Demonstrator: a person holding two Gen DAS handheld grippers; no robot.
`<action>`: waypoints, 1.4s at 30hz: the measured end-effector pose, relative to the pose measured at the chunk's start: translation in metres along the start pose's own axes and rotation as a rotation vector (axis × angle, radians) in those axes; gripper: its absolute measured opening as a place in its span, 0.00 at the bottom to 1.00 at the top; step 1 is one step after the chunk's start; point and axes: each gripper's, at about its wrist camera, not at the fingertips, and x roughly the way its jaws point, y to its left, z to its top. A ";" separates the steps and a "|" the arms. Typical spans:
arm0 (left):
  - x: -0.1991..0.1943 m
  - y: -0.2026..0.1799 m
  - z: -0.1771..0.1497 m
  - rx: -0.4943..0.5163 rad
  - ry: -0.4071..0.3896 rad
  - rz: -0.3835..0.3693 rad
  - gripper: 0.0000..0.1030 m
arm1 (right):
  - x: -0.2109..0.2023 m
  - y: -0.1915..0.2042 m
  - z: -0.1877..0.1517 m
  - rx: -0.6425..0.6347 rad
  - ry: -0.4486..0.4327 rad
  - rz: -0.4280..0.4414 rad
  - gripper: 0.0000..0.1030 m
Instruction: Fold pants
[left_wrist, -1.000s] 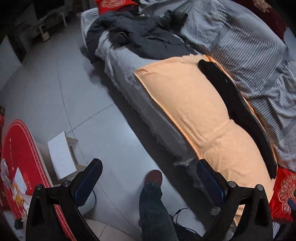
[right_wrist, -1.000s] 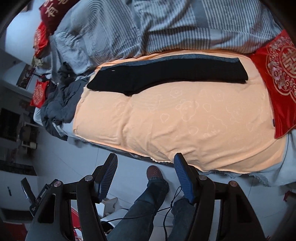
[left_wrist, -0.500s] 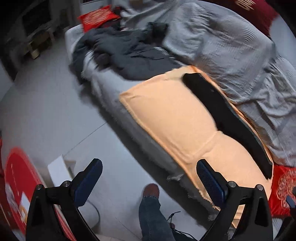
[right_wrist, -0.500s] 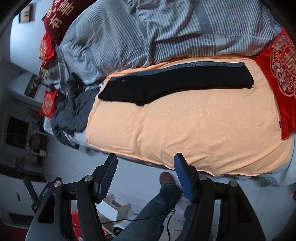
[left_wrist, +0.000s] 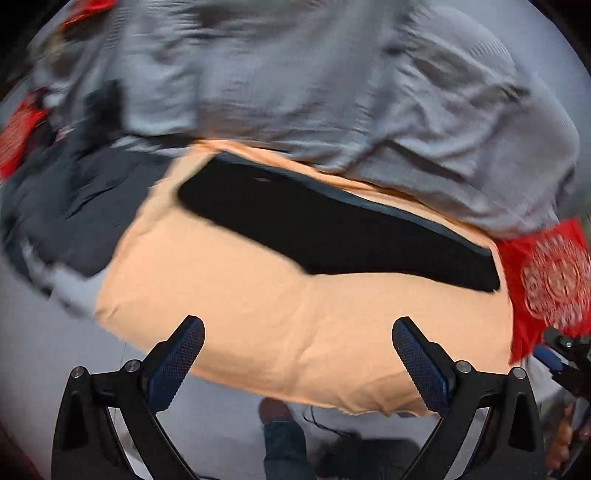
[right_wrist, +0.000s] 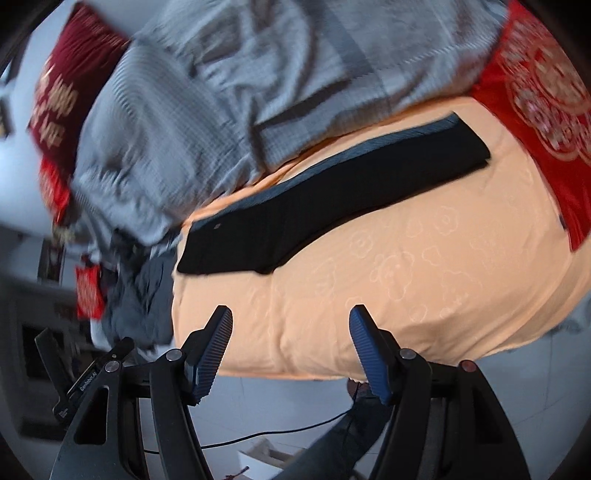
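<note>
Black pants (left_wrist: 332, 229) lie folded lengthwise in one long strip on an orange blanket (left_wrist: 258, 317), along its far side. The same pants (right_wrist: 325, 206) run diagonally in the right wrist view, waist end at the lower left. My left gripper (left_wrist: 297, 343) hangs open above the blanket's near edge, nothing between its blue pads. My right gripper (right_wrist: 291, 332) is likewise open and empty over the near edge of the blanket (right_wrist: 406, 280). Both stand well short of the pants. The left wrist view is motion-blurred.
A grey striped quilt (right_wrist: 240, 92) is heaped behind the pants. Red cushions (left_wrist: 546, 280) lie at the blanket's right end, and dark grey clothes (left_wrist: 81, 199) are piled at the left end. A person's leg and shoe (left_wrist: 280, 424) stand on the grey floor below.
The left gripper swept across from the floor side to face the blanket squarely, its view rolling. The right gripper shifted closer to the bed and rolled. Both stayed open.
</note>
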 end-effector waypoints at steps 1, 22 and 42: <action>0.011 -0.013 0.009 0.026 0.015 -0.006 0.99 | 0.005 -0.010 0.007 0.036 -0.005 -0.011 0.68; 0.266 -0.190 0.091 0.071 0.165 0.098 0.99 | 0.159 -0.240 0.175 0.359 -0.029 0.025 0.57; 0.340 -0.266 0.093 0.206 0.216 0.174 0.99 | 0.172 -0.319 0.175 0.543 -0.149 0.269 0.60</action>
